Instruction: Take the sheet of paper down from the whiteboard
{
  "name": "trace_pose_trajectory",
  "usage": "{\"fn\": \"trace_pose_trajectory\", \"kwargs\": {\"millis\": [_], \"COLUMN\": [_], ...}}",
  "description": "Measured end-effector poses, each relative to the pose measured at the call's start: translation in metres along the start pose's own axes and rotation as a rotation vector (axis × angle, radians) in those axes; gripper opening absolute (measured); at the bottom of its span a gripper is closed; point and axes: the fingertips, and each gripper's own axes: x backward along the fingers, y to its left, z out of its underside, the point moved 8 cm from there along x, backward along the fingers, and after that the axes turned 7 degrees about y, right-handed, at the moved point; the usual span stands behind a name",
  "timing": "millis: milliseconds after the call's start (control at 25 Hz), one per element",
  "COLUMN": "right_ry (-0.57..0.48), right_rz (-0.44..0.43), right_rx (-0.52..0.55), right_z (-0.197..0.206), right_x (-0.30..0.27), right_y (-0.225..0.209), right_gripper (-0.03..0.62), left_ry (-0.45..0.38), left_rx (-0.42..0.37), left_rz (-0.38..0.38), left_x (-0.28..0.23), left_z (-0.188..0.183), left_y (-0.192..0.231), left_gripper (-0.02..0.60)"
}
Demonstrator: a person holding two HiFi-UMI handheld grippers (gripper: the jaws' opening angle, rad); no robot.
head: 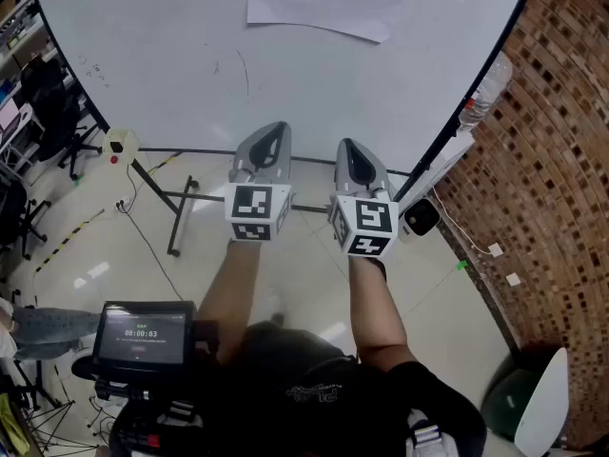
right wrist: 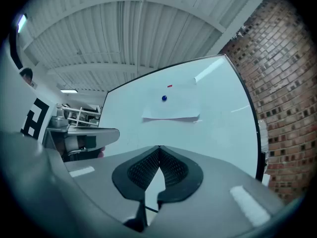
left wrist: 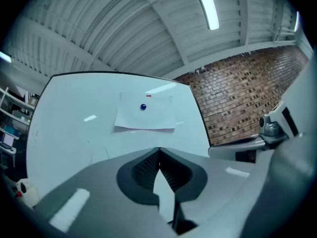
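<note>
Task not begun: the sheet hangs on the board, and both hand-held grippers are empty.

The whiteboard (head: 285, 84) carries the sheet of paper (head: 328, 3) in its upper part. I judge all the work is left: reach up, free the sheet, bring it down. My left hand-held gripper (head: 269, 141) and right hand-held gripper (head: 354, 155) are pressed together on nothing, well below the sheet. The head view cuts off the sheet's top. The gripper views show it whole, held by a blue magnet (left wrist: 143, 106), with a small red mark (left wrist: 149, 95) above.
</note>
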Motion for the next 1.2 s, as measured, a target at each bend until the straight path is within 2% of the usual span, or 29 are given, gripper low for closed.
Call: {"fn": "trace_pose_trajectory", "kwargs": {"millis": [200,520,680,760,840,960,1080,1200], "right_ry": [-0.018,-0.058,-0.094,-0.120,-0.152,-0.202,-0.237,-0.263], "right_rz": [0.014,0.020,0.000,-0.032,-0.074,-0.180,-0.320,-0.397], "right_rx": [-0.022,-0.121,-0.200,-0.274,-0.352,-0.478,-0.572,-0.606], "right_z": [-0.010,-0.020,-0.025,-0.030,-0.034,-0.038,-0.042,-0.048], "right_x": [-0.051,-0.104,-0.119,-0.125,-0.131,-0.141,-0.151,-0.158], "right_y": [-0.006,-0.026,-0.040,-0.050,-0.062,-0.078,-0.090,-0.103], "right_gripper": [0.014,0.014,0.014,0.014,0.014,0.016,0.086,0.115], "left_ry": [-0.030,-0.160,-0.198,-0.197,-0.180,-0.180,-0.179,-0.151], "left_rx": [-0.065,-0.168,-0.266,-0.307,-0.357,-0.432,-0.454,-0.466], "left_rz": [0.040,0.117,0.118,0.119,0.107,0.037,-0.013,-0.026], "left_x": [-0.048,-0.111,-0.136,-0.147,-0.158,-0.168,-0.177,-0.188], "left_z": [-0.016,-0.075,-0.106,-0.119,-0.129,-0.143,-0.157,-0.167], "left_y": [0.027,0.054,0.061,0.064,0.063,0.063,0.065,0.062], "left_gripper": [0.002,0.002,0.003,0.023,0.069,0.110,0.128,0.141]}}
